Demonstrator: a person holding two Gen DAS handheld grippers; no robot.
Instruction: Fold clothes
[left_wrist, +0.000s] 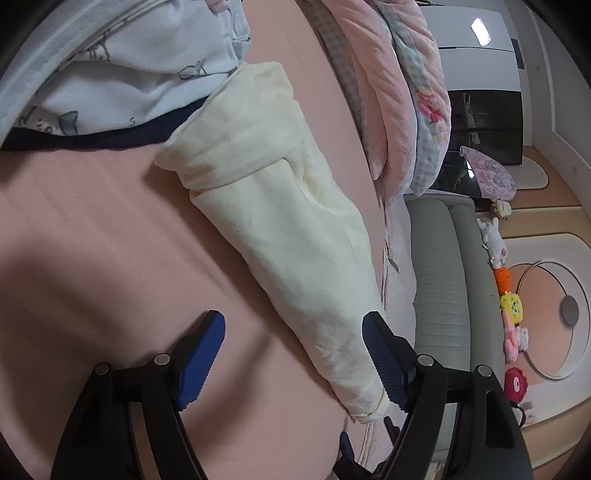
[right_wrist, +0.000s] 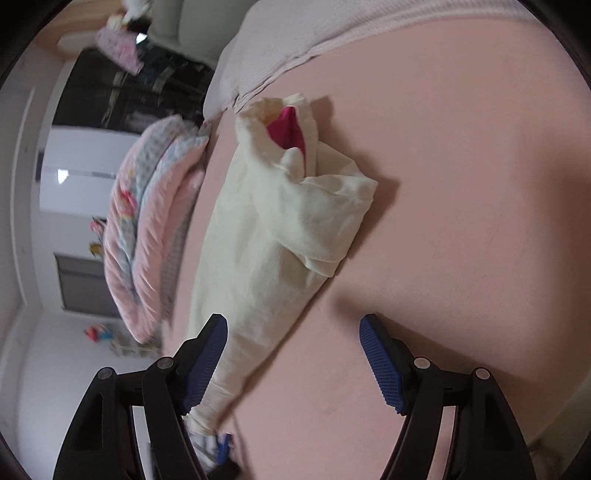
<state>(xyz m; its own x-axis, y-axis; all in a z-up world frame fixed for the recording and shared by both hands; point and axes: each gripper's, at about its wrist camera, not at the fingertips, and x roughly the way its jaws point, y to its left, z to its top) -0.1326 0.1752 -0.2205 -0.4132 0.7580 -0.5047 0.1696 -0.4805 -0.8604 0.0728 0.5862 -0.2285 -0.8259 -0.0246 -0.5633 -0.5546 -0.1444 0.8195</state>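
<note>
A cream-yellow garment (left_wrist: 280, 206) lies folded into a long narrow strip on the pink bed sheet (left_wrist: 92, 240). In the right wrist view the same garment (right_wrist: 266, 236) shows a bright pink lining (right_wrist: 286, 127) at its far end. My left gripper (left_wrist: 293, 360) is open above the sheet, its right finger beside the garment's near end. My right gripper (right_wrist: 293, 363) is open, its left finger next to the garment's near end. Neither holds anything. The other gripper's blue tip (left_wrist: 345, 443) shows at the bottom of the left wrist view.
A pale blue printed garment with a dark hem (left_wrist: 122, 74) lies at the far left of the bed. A rolled pink quilt (left_wrist: 391, 96) lies along the bed's edge; it also shows in the right wrist view (right_wrist: 147, 236). A grey-green padded headboard (left_wrist: 439, 280) and several plush toys (left_wrist: 513, 306) are beyond.
</note>
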